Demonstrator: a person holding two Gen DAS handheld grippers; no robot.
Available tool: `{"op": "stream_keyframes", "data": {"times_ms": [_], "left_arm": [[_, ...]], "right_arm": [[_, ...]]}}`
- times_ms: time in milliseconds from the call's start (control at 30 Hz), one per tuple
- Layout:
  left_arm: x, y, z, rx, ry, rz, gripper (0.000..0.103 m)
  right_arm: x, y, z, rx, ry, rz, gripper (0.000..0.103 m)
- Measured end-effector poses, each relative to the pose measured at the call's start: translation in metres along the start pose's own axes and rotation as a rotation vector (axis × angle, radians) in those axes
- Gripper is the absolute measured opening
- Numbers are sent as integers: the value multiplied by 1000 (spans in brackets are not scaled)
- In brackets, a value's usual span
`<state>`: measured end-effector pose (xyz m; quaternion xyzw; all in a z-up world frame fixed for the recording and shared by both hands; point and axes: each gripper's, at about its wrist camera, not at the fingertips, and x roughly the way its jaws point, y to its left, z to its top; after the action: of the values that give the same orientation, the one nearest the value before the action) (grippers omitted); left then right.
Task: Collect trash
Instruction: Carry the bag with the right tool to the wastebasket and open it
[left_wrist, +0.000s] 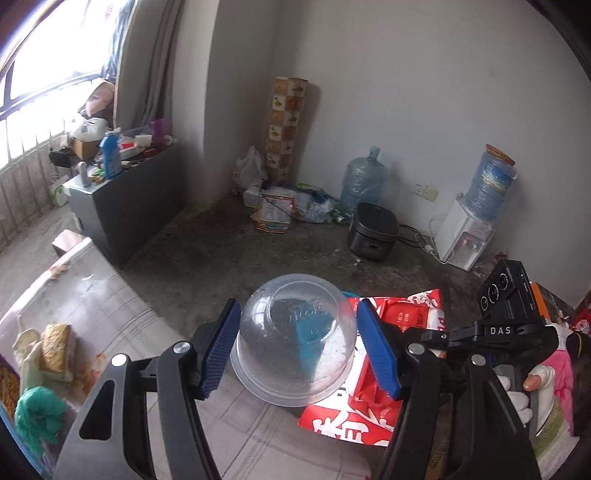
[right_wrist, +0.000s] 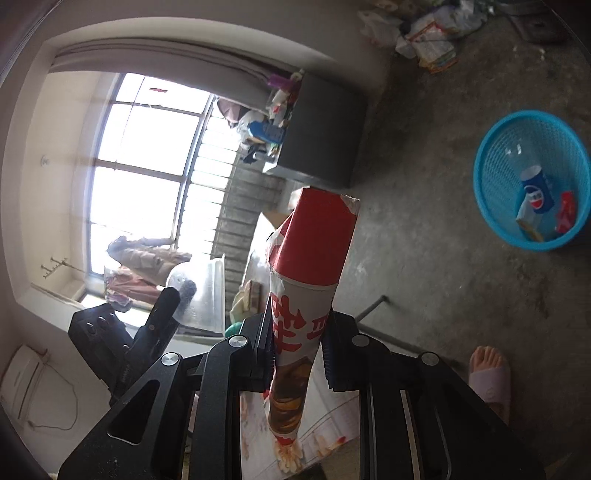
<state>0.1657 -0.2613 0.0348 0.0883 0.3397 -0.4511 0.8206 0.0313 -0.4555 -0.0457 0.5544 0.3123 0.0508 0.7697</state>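
Two pieces of trash are in play at once, and each is carrying its own risk. The left gripper is framing an upturned clear plastic bowl between its blue fingers; the pads are sitting just beside the bowl's curved wall on either side, and I cannot tell whether they are pressing it or only bracketing it. The bowl is resting rim-down on the table, its right edge overlapping a red snack wrapper.

The right gripper is clamping a red-and-white snack bag, pinched thin between the closed fingers and sticking out forward, its free end unsupported. The blue basket is standing on the floor well apart from it, off to the right, already holding a cola can and some wrappers.

Likely trouble, as I judge it:

- The bowl is smooth, domed and flexible — squeezing it high on the curve could be popping it upward out of the pads, or buckling the wall.
- Lifting it could be dragging the wrapper beneath it off the table edge.
- The bag is light and floppy — released from too far off, it could be drifting and missing the basket rim.
- Both tools are working close together at the table edge, so a swing toward the basket could be clipping the other one.
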Motion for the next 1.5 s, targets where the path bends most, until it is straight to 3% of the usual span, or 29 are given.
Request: {"op": "stream_keyframes", "data": {"times_ms": [133, 267, 433, 567, 633, 667, 700, 833, 967, 1200, 1333, 1500], "left_arm": [[79, -28, 31, -17, 106, -130, 63], [169, -54, 43, -25, 236, -170, 64], [276, -67, 32, -61, 413, -139, 64], [336, -66, 20, -93, 488, -102, 64], [357, -64, 15, -97, 516, -66, 74], [363, -62, 13, -103, 515, -64, 75], [367, -60, 13, -107, 508, -64, 75], [365, -53, 18, -118, 467, -54, 76], [347, -50, 32, -91, 401, -68, 76], [303, -48, 48, -67, 314, -92, 76], [271, -44, 55, -59, 279, -108, 77], [223, -35, 63, -57, 205, -109, 78]], "right_arm": [[-25, -26, 32, -39, -128, -260, 19], [-12, -62, 59, -48, -154, -453, 19], [30, -106, 82, -33, -118, -631, 20], [55, -142, 102, -47, -60, -735, 21], [72, -158, 112, -64, -20, -789, 28], [79, -165, 115, -74, -8, -825, 37], [86, -174, 118, -84, 11, -853, 48], [101, -204, 126, -32, 64, -895, 54], [95, -206, 128, -13, 28, -895, 63], [72, -197, 126, 19, -57, -845, 65], [67, -195, 121, 27, -52, -876, 65], [51, -181, 118, 10, -112, -894, 66]]}}
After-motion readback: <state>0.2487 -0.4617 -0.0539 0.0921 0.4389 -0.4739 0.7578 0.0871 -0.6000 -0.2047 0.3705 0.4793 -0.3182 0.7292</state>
